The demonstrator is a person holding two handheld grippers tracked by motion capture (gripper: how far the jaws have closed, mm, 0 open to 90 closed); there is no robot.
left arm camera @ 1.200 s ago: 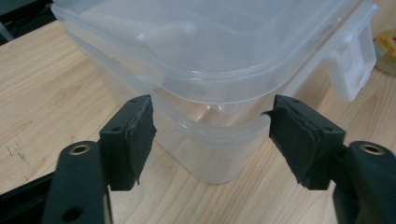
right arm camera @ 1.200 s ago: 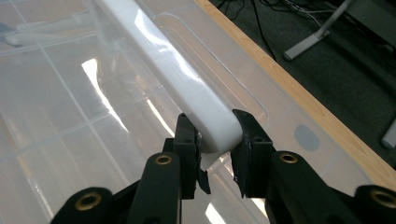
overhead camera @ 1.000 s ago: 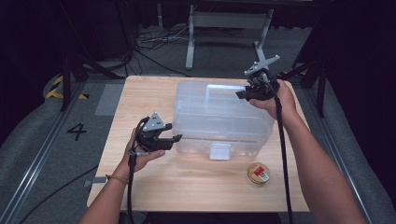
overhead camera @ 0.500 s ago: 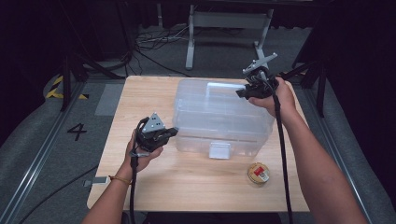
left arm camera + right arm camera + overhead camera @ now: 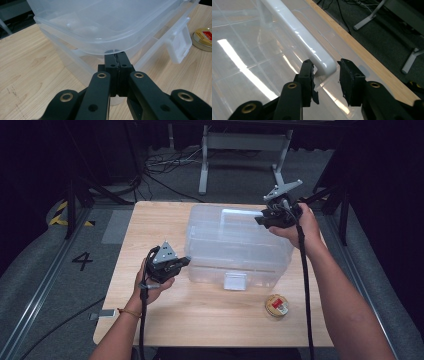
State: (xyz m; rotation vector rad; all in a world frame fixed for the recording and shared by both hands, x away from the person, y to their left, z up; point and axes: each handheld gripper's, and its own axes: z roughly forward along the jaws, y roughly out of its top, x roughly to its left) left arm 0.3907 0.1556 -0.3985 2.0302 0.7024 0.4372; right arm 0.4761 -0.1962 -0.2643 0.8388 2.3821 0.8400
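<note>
A clear plastic box [image 5: 239, 247] with its lid on sits in the middle of the wooden tabletop [image 5: 150, 225]. The left tool [image 5: 117, 58] has its jaws pressed together, tips right at the lid's rim on the box's near-left corner; they seem to touch it, though that is hard to tell. The right tool [image 5: 325, 75] has its jaws apart, straddling the end of the white handle [image 5: 297, 35] on the lid. A small round tin [image 5: 276, 305] lies near the box's front latch [image 5: 235, 281].

high cam overhead, fwd-down; both gripper cams close on clear box [image 5: 239, 247]
</note>
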